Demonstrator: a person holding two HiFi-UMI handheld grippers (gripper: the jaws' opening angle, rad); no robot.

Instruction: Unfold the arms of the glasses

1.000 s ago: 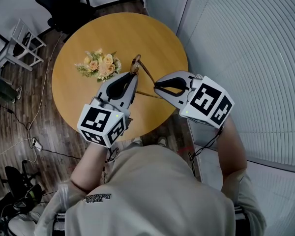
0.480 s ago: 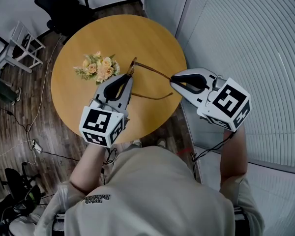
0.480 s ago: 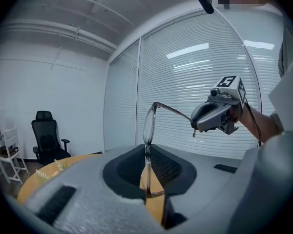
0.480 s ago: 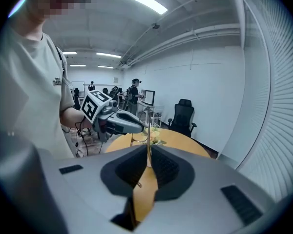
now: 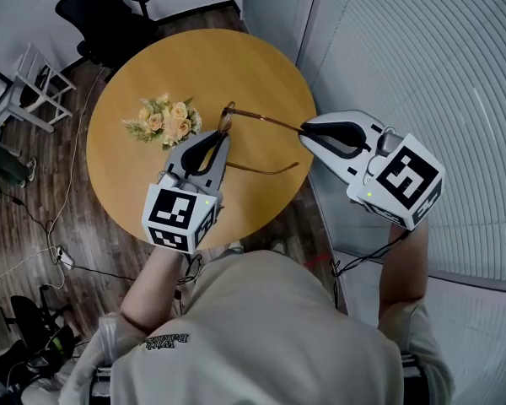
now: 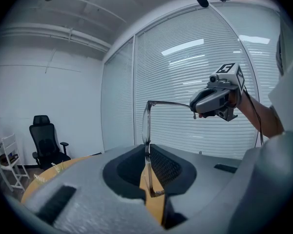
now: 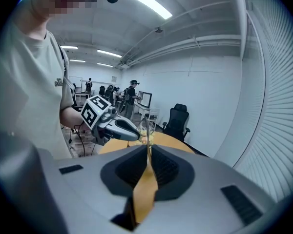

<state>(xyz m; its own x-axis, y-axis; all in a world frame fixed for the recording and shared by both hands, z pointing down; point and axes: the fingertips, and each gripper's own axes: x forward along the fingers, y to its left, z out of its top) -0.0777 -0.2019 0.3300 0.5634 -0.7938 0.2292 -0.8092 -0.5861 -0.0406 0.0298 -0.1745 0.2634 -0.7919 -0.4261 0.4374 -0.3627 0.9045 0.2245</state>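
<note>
Finding: the glasses are held in the air above the round table, just beside the flowers as the head view shows them.

Left gripper: its jaws are closed to a narrow gap on the front frame. In its own view the frame stands upright, pinched edge-on between the pads.

Right gripper: its jaws are pressed together on the tip of the far arm. That arm runs from the top of the frame across to this gripper. The right gripper view shows the thin arm clamped in the nip.

The near arm juts out free below, touching neither gripper, and roughly parallel to the far arm.

Assessment: I judge the far arm to be at or close to full swing, about square to the frame.

Recommended handling:
- Hold the left gripper steady as the anchor.
- Sweep the right gripper on an arc about the hinge. Do not pull straight away from the frame.
- Ease off as resistance builds.

Risks: the hinge may be forced past its stop, or the frame may twist in the left pads.
</note>
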